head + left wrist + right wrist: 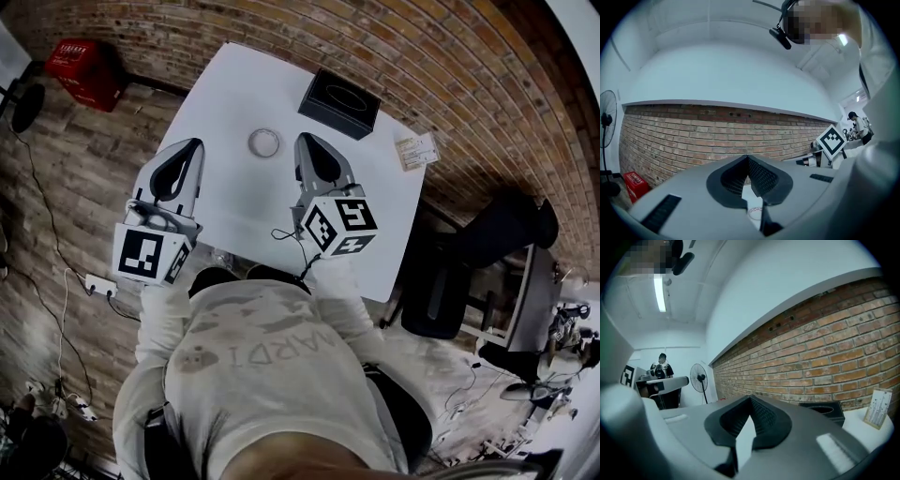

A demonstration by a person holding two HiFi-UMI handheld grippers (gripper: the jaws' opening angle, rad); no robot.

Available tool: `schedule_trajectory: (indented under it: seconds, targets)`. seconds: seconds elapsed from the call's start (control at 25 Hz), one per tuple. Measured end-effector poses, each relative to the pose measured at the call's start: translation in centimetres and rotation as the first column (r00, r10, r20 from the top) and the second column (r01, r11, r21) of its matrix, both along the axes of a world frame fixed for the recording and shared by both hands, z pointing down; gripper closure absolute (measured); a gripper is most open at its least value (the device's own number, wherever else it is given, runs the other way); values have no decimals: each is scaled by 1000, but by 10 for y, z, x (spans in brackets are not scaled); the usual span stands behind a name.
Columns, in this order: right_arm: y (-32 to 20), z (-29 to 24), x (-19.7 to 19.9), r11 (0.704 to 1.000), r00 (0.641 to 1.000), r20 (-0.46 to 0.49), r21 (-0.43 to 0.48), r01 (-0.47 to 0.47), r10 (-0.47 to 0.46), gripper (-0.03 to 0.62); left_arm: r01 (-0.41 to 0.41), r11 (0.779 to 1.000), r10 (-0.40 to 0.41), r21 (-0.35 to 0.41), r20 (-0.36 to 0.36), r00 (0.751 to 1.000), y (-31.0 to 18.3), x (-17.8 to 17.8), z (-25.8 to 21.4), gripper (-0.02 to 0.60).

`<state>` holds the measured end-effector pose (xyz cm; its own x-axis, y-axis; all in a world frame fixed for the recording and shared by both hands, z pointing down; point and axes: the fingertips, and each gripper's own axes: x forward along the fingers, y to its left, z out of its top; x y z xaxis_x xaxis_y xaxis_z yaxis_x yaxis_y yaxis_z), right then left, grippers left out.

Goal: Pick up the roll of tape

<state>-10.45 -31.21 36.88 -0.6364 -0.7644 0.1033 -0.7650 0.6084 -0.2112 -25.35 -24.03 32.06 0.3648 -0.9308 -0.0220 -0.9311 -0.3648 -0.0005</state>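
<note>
The tape (264, 142) is a thin pale ring lying flat on the white counter (239, 202), between the tips of the left gripper (194, 143) and the right gripper (305, 139), touching neither. Both pairs of jaws are clenched on nothing. Beyond the right jaws, to their right, stands a black box (339, 103) with an oval top slot; its contents don't show.
</note>
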Motion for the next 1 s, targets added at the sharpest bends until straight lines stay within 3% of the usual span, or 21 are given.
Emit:
schedule_trajectory:
  seconds: [0.36, 0.72, 0.8, 1.0]
  targets:
    - [-28, 54, -5, 976, 994, -49, -186, -110, 102, 583, -119, 992, 118, -46, -26, 993, -37, -6, 24, 575]
    - [-50, 108, -5, 927, 982, -96, -325, -188, 165, 579, -195, 977, 192, -89, -40, 981, -62, -5, 48, 575]
    - [-54, 121, -7, 913, 980, -104, -358, -194, 167, 546, -204, 974, 201, -99, -37, 979, -66, -7, 53, 575]
    - [-65, 155, -12, 875, 976, -131, -433, -215, 175, 538, -219, 968, 217, -120, -33, 976, -73, -13, 65, 575]
